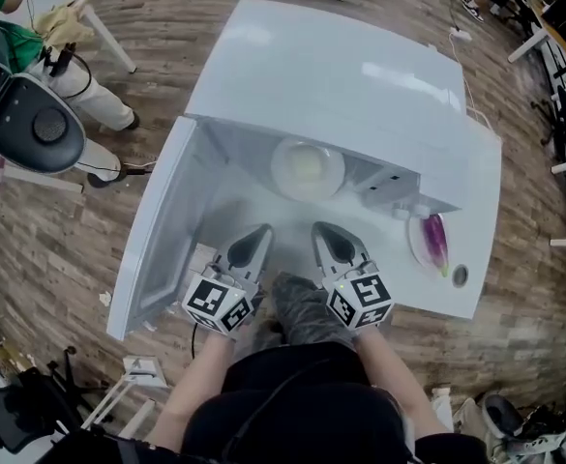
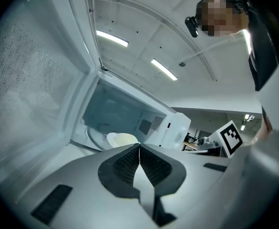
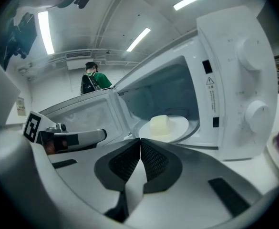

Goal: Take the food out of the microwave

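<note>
A wood-plank floor (image 1: 60, 259) runs under the white counter (image 1: 481, 211) that carries the microwave (image 3: 230, 70), and a person in green (image 3: 92, 82) stands well off beyond it. The microwave's door (image 1: 152, 230) hangs wide open to its left, which leaves the whole mouth of the oven free for me to reach in from the front.

I hold my left tongs (image 2: 139, 147) and right tongs (image 3: 140, 141) side by side just in front of that mouth, both aimed inside. Each pair is pressed together with nothing between the pads, so neither has hold of anything. I judge this to be the approach, and the tongs will have to part before they can grip.

Inside the microwave, near the middle of its floor, sits a pale round plate (image 1: 333, 177). On it is the food (image 3: 160, 126), a small cream-coloured block, clear of the walls. Placed so, it can probably come out on its plate, with a pair of tongs at each side of the rim to keep it level.

Just right of the microwave, on the counter, lies a side plate (image 1: 416, 245) bearing a purple vegetable (image 1: 435, 240), apart from the job. The counter in front of the microwave looks the likeliest spot to set the food down.
</note>
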A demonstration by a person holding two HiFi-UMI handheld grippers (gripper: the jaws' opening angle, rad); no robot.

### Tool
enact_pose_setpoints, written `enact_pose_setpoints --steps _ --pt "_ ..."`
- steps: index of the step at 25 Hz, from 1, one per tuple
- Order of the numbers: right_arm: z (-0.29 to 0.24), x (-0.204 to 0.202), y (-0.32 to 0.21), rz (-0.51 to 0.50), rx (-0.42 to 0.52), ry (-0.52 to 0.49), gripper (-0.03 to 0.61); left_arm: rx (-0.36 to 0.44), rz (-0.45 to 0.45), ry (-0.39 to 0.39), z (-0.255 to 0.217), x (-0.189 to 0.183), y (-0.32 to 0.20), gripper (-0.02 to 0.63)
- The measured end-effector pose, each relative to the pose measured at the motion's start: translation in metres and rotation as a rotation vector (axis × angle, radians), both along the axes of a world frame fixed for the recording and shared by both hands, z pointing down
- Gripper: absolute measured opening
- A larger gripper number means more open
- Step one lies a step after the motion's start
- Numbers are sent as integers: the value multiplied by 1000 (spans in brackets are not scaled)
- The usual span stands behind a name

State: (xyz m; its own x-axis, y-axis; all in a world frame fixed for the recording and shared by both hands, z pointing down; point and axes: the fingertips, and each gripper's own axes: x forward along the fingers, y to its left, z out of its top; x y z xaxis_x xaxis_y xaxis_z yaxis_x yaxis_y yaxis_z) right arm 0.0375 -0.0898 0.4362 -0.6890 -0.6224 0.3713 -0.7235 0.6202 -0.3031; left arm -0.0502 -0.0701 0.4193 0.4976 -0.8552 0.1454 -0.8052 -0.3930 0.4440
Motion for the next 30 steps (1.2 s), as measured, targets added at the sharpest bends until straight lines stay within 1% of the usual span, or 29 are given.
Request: enact_pose_setpoints --steps 5,10,13,14,16,17,22,24,26,30 --pt "15 14 -17 62 -101 -49 18 -17 -20 -4 5 -7 -17 11" --pt "30 22 -34 109 -165 -70 20 -40 -26 -18 13 -6 -30 11" --pt "33 22 -40 143 -212 -125 20 -44 -18 -25 16 -4 -34 12" --pt "34 21 -41 149 -228 -143 24 -45 -17 -25 18 -3 -35 12" --pt "37 20 -43 162 -259 -165 75 -54 -21 -18 23 -4 -37 12" --pt "39 21 -45 175 -278 -177 80 -61 -23 -14 25 -4 -38 12" --pt "41 26 -50 295 -404 -286 113 -85 21 -8 29 2 -35 12" --pt "42 26 -55 352 -445 -315 121 -95 39 -9 30 1 -37 12" --pt "44 25 -59 401 -478 -325 123 -100 57 -15 29 -3 -39 12" --pt "50 24 -62 478 -510 -285 123 -95 94 -23 25 -5 -43 12"
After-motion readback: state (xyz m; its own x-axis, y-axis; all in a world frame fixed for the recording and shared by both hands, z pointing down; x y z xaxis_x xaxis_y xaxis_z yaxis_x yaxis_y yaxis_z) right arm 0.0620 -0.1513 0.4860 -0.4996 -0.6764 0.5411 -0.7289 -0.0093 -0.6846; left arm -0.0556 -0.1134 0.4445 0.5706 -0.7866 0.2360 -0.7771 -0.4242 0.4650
